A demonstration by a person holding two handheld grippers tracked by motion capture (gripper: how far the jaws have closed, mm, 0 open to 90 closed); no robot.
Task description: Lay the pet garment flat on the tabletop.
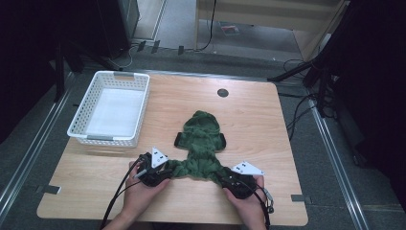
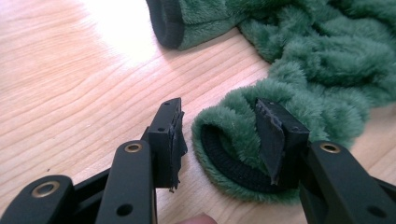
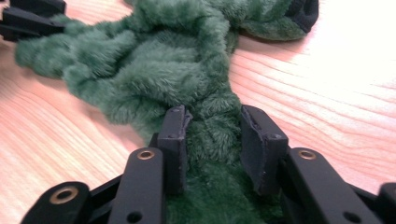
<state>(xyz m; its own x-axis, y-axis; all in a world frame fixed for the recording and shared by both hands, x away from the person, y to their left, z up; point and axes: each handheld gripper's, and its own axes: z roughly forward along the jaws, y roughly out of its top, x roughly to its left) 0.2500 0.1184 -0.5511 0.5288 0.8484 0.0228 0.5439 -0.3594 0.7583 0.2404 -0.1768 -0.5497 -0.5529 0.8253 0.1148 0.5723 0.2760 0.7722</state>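
the green fleece garment (image 1: 202, 143) lies crumpled on the desk (image 1: 253, 124), just right of the white basket (image 1: 111, 108). the left gripper (image 2: 219, 140) has its jaws spread wide around the garment's near-left cuff (image 2: 224, 158), one jaw touching the fleece, not clamped. the right gripper (image 3: 212, 140) also has its jaws apart, straddling the near-right leg of the garment with fleece between them.

Black two-jaw grippers (image 1: 160, 173) with brass-ringed screw holes, grey three-cornered plates, trailing black cables
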